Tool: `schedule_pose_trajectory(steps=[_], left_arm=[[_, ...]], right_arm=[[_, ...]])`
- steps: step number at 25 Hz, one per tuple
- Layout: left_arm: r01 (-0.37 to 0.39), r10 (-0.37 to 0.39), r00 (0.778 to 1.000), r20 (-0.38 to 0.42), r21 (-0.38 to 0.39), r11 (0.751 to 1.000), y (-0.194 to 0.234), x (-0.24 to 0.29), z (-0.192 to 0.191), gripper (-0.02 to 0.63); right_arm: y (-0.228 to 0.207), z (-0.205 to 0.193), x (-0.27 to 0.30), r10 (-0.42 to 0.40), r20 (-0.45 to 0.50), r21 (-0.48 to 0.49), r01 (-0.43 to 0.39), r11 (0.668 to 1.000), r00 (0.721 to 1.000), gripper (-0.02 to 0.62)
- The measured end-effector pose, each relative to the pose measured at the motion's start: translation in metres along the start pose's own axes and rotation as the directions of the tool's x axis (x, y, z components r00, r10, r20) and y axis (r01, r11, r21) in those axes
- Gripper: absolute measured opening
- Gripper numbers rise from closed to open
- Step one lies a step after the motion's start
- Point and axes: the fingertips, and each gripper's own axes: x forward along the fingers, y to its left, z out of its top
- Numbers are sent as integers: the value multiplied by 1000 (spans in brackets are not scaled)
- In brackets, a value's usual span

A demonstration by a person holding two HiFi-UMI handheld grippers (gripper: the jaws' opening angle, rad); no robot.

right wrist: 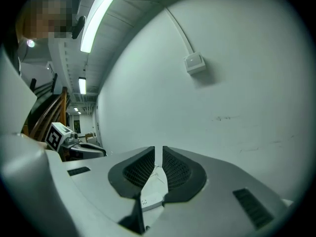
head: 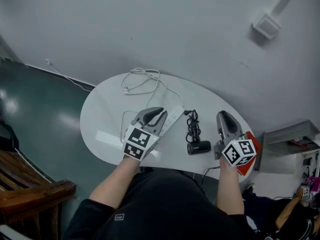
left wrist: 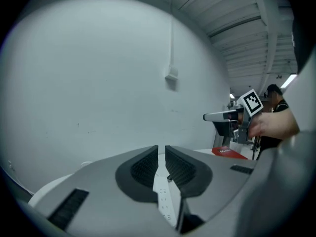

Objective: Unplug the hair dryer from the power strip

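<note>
Left gripper (head: 159, 115) is hovering over the white power strip (head: 172, 116), right gripper (head: 222, 116) beside the black hair dryer (head: 199, 147) — both jaw pairs are standing narrowly apart, gripping nothing.

A white oval table (head: 102, 126) stands on dark green floor (head: 35, 109) beside a grey wall (head: 150, 24).

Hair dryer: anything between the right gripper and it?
Nothing visible. The right gripper hangs above the table, just right of the hair dryer. The bundled black cord lies on the other side, toward the power strip.
</note>
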Motion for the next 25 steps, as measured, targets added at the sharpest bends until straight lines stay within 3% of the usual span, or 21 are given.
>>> schedule_pose_trajectory(steps=[8,15,21,25], left_arm=[[-32,31,996,89,2,999,-33,14,45,34],[-64,59,992,114,38,997,-59,23,75,28],[-108,101,988,115,54,993,-64,36,91,26],[-137,127,983,135,63,989,-60,38,107,26]], right_arm=[[-39,34,-51,48,57,-13,-47,999,997,41],[-60,49,-78,79,92,5,-80,997,993,35],[-83,73,-87,40,182,11,-43,999,983,34],[-93,78,-84,16,174,-12,-15,1000,985,34]])
